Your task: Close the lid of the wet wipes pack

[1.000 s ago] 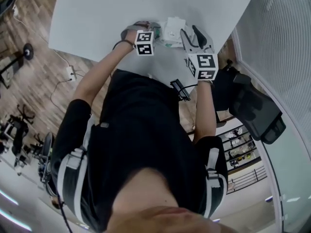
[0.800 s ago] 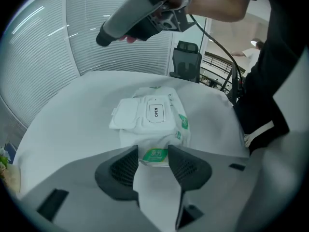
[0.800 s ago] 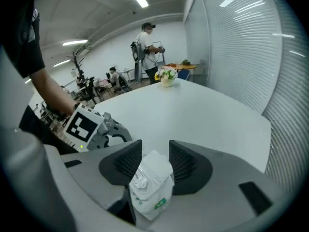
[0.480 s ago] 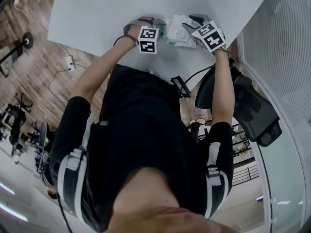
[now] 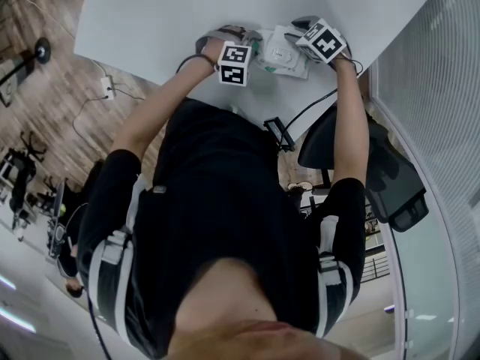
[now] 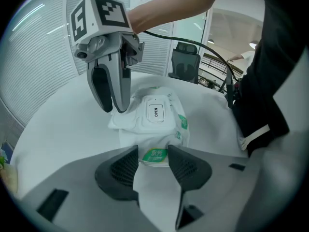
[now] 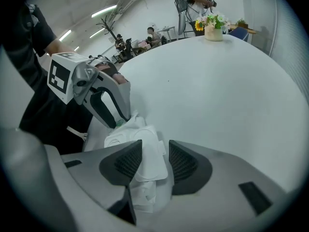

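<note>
White table holds the wet wipes pack toward 12 o'clock. The left gripper pinches its green-labelled end, whose print is unreadable. The lid reads "OPEN". The right gripper clamps the opposite end.

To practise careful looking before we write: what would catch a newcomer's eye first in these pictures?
The white wet wipes pack lies near the edge of the white table, its lid marked OPEN lying flat. The left tool and right tool clamp opposite ends of it. A vase of flowers stands at the table's far end.
</note>
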{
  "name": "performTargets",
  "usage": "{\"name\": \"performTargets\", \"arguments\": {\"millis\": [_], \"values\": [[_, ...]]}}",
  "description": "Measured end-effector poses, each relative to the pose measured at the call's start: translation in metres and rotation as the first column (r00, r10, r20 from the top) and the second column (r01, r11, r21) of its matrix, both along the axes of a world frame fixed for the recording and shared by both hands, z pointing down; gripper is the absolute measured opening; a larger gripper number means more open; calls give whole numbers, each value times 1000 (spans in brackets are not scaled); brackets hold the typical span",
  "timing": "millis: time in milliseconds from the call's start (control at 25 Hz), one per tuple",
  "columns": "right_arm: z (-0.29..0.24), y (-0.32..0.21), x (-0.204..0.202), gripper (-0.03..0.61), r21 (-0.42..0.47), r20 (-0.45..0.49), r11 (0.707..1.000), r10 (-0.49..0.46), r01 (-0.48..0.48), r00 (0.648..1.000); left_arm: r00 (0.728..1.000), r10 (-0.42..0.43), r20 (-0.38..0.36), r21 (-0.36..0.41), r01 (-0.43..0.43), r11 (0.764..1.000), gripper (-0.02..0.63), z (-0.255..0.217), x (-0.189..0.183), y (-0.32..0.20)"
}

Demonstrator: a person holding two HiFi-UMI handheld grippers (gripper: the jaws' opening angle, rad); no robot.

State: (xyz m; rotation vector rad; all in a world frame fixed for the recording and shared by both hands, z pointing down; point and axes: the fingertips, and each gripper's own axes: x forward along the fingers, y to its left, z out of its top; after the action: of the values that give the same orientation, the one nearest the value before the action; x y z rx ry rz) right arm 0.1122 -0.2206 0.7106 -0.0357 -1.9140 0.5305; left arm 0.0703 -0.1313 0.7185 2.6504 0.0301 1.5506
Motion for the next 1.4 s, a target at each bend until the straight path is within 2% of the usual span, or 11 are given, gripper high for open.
{"name": "performTargets", "arguments": {"millis": [240, 640, 920, 1040, 1240, 1400], "values": [[10, 8, 0, 172, -56, -15, 996, -69, 68, 997, 1000, -4, -14, -3, 4, 1000, 187, 0, 1, -1], [-36, 16, 1, 143, -1, 36, 998, -57, 57, 998, 1000, -9, -13, -12, 9, 1000, 190, -1, 0, 2], [-46, 61, 14, 141, 12, 20, 997, -79, 79, 997, 999, -22, 24, 12, 21, 1000, 189, 6, 3, 3], [-37, 84, 19, 140, 0, 10, 999, -49, 49, 999, 999, -22, 32, 17, 21, 1000, 189, 6, 2, 1], [-24, 99, 25, 153, 38, -3, 998, 53, -53, 999, 999, -31, 37, 21, 31, 999, 190, 6, 6, 1], [-20, 108, 22, 150, 14, 8, 992, 126, -126, 992, 999, -34, 40, 18, 33, 999, 190, 7, 7, 1]]}}
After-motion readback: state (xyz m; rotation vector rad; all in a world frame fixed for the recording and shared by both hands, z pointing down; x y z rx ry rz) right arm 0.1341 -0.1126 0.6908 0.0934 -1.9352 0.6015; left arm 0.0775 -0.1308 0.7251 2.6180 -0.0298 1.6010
